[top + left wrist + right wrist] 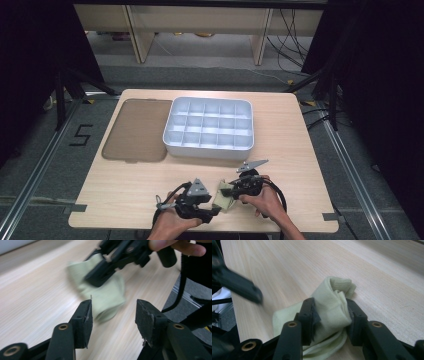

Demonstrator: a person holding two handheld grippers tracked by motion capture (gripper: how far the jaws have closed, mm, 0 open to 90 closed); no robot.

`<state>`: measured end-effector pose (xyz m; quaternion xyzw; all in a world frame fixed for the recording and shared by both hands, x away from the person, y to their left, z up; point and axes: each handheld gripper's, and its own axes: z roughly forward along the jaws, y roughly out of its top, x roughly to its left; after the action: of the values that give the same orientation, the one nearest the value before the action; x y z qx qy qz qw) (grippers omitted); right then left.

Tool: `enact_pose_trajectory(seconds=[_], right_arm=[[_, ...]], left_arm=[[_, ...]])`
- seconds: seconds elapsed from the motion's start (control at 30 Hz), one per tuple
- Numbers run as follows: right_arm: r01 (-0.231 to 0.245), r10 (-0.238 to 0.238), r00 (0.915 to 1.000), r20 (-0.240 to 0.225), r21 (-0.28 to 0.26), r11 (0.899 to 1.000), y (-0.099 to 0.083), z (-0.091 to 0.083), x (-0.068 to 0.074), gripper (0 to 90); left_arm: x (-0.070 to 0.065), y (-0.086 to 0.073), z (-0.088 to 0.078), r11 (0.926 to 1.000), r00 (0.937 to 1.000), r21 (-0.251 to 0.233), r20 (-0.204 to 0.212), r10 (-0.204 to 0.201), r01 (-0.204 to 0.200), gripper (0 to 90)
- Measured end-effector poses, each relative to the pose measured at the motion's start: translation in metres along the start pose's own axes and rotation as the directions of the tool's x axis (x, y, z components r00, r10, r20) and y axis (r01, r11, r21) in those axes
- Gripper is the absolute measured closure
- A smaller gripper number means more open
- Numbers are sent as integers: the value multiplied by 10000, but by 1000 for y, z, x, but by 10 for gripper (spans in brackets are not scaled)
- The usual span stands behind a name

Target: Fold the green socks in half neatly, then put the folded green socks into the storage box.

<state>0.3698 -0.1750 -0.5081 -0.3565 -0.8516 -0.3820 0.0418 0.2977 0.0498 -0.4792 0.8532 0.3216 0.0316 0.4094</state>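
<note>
A pale green sock lies folded near the table's front edge, between my two grippers. My right gripper is shut on the sock, pinching a thick fold between its jaws; the cuff end bunches just beyond them. My left gripper is open, with the sock resting on the wood just ahead of its jaws and nothing between them. Seen from the left gripper view, the right gripper sits on top of the sock, blurred. From above, the left gripper points right and the right gripper points left.
A white tray with several empty compartments stands at the middle back of the wooden table. A brown flat lid lies to its left. The table's front edge is close behind both hands.
</note>
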Motion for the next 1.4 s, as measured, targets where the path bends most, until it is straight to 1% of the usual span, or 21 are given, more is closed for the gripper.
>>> enact_pose_trajectory(seconds=[0.07, 0.17, 0.2, 0.33, 0.4, 0.5, 0.53, 0.6, 0.77, 0.8, 0.9, 0.93, 1.0, 1.07, 1.1, 1.13, 1.2, 1.23, 1.27, 1.37, 1.4], right_arm=[[-11, 11, 10000, -53, 13, 10000, 0, 0, 0, 642], [19, -19, 10000, -23, -2, 10000, 0, 0, 0, 647], [-54, 54, 10000, -62, -43, 10000, -1, 0, 0, 649], [-81, 79, 9998, -205, -103, 9999, -1, 0, -2, 656], [-73, 71, 9998, -201, -92, 9999, -1, 0, -1, 664], [-77, 75, 9998, -183, -124, 9999, -1, 0, -1, 672], [-269, 267, 9994, -232, -91, 9996, -1, 0, 0, 684], [-43, 38, 9997, -248, -181, 9998, -2, 0, -1, 696], [-126, 118, 9995, -303, -264, 9996, -2, -1, -2, 714], [-128, 115, 9993, -343, -372, 9992, -2, 0, -2, 719], [-118, 108, 9996, -251, -400, 9991, -2, -1, -2, 728], [-26, 6, 9991, -432, -456, 9990, -2, 0, -2, 738], [4, -25, 9991, -427, -488, 9988, -2, -1, -1, 749], [80, -94, 9996, -279, -507, 9987, -1, -3, 1, 756], [117, -132, 9996, -268, -550, 9984, -1, -4, 2, 757], [225, -240, 9995, -228, -617, 9978, 0, -5, 3, 759], [269, -284, 9994, -213, -686, 9973, 1, -7, 4, 760], [123, -141, 9995, -276, -665, 9977, 2, -9, 6, 761], [480, -506, 9984, -239, -1014, 9937, 3, -11, 4, 762], [411, -438, 9988, -236, -1049, 9936, 4, -16, 8, 763], [683, -721, 9970, -280, -1192, 9905, 5, -16, 8, 763]], left_arm=[[11, -12, -15, 9990, 9988, -270, -319, -367, 358, 458], [22, -21, -24, 9985, 9969, -255, -603, -503, 488, 443], [30, -29, -31, 9964, 9938, -409, -800, -778, 747, 434], [43, -43, -41, 9952, 9881, -274, -1194, -968, 942, 395], [45, -46, -42, 9940, 9860, -274, -1265, -1087, 1061, 367], [49, -53, -46, 9951, 9836, -102, -1509, -992, 988, 339], [51, -57, -48, 9955, 9808, -44, -1707, -939, 945, 333], [52, -61, -50, 9959, 9783, 106, -1883, -863, 899, 321], [54, -68, -53, 9957, 9765, 113, -1966, -880, 920, 315], [55, -70, -54, 9952, 9726, 178, -2140, -905, 965, 313], [57, -72, -55, 9942, 9702, 39, -2192, -1037, 1072, 313], [58, -72, -56, 9942, 9663, -13, -2350, -1048, 1075, 313], [58, -72, -57, 9949, 9690, -54, -2266, -989, 1003, 313], [58, -74, -56, 9930, 9668, -64, -2275, -1161, 1177, 310], [58, -74, -56, 9930, 9668, -64, -2275, -1161, 1177, 309], [59, -74, -57, 9952, 9684, 139, -2323, -908, 966, 309], [59, -74, -56, 9931, 9678, 86, -2256, -1121, 1170, 312], [60, -74, -56, 9943, 9667, 88, -2353, -1010, 1061, 314], [61, -75, -56, 9944, 9646, 42, -2437, -1011, 1053, 314], [63, -76, -57, 9932, 9647, 140, -2396, -1088, 1155, 314], [64, -76, -56, 9930, 9644, 173, -2408, -1093, 1169, 313]])
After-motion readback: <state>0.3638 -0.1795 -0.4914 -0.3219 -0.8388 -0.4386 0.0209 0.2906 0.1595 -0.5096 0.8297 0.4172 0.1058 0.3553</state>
